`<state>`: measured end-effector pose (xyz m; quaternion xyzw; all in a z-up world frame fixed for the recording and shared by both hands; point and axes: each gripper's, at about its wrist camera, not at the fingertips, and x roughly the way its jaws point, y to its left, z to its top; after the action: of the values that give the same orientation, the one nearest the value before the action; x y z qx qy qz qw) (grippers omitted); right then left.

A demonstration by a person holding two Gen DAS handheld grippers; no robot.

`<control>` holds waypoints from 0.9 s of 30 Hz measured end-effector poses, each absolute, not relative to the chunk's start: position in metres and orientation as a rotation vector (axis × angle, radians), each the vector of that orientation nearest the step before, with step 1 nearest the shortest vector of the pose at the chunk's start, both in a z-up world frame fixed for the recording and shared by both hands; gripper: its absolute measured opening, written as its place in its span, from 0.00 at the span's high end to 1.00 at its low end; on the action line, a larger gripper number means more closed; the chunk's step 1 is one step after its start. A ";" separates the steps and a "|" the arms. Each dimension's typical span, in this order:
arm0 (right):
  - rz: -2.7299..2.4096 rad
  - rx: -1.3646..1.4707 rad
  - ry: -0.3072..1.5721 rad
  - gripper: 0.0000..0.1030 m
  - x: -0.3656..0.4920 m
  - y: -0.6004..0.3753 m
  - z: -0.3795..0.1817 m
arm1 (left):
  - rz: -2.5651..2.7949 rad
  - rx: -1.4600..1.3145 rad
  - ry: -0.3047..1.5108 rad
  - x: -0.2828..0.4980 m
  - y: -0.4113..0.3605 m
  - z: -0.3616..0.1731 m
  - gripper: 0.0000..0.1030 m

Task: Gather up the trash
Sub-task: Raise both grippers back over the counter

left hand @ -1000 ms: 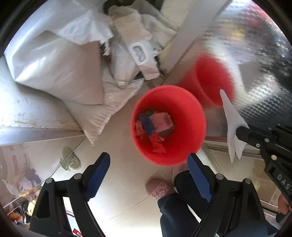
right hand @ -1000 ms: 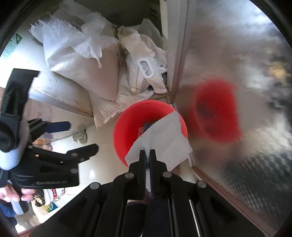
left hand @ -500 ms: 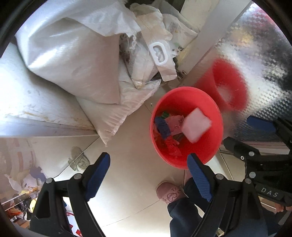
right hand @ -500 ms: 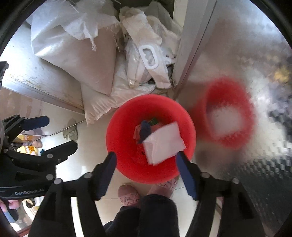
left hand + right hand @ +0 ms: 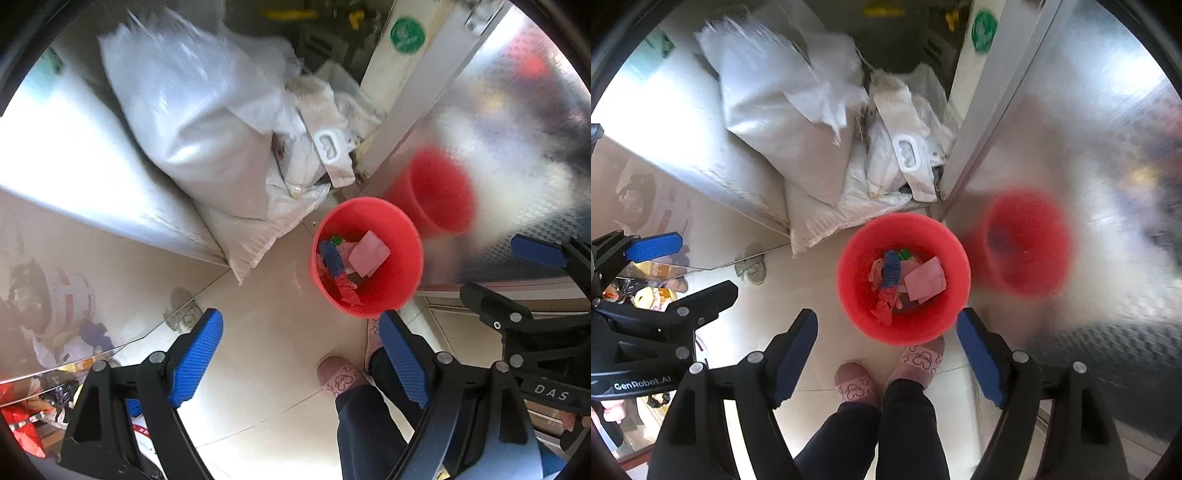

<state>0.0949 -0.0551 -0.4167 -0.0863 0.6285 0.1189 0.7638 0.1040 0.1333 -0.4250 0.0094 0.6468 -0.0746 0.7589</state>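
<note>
Both your grippers pointed steeply down over the red bin [image 5: 849,295], where the white paper sheet [image 5: 925,278] lay flat on the other scraps, clear of your right gripper [image 5: 886,354], whose jaws were opening with nothing between them. Your left gripper [image 5: 301,360] stood wide apart and empty, beside the bin. Motion blurred the white sacks [image 5: 192,122], and the scraps beneath the sheet were hard to identify.
</note>
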 end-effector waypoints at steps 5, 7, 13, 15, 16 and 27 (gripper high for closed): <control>0.248 -0.202 1.320 0.17 0.081 -0.055 -0.353 | -0.160 -0.006 1.365 0.093 0.133 -0.360 0.18; 0.247 -0.202 1.293 0.12 0.075 -0.056 -0.325 | -0.154 -0.005 1.338 0.088 0.131 -0.333 0.18; 0.243 -0.222 1.219 0.04 0.059 -0.065 -0.251 | -0.153 -0.033 1.270 0.075 0.124 -0.253 0.18; 0.240 -0.228 1.197 0.03 0.055 -0.068 -0.229 | -0.159 -0.032 1.251 0.071 0.120 -0.231 0.18; 0.236 -0.232 1.185 0.03 0.052 -0.069 -0.218 | -0.159 -0.033 1.244 0.069 0.121 -0.221 0.18; 0.153 -0.258 1.031 0.01 0.032 -0.086 -0.120 | -0.158 -0.043 1.138 0.067 0.108 -0.123 0.18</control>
<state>0.0322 -0.0857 -0.1205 -0.1231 0.4913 0.0730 0.8592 0.0669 0.1082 -0.1229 -0.0203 0.5380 -0.0749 0.8394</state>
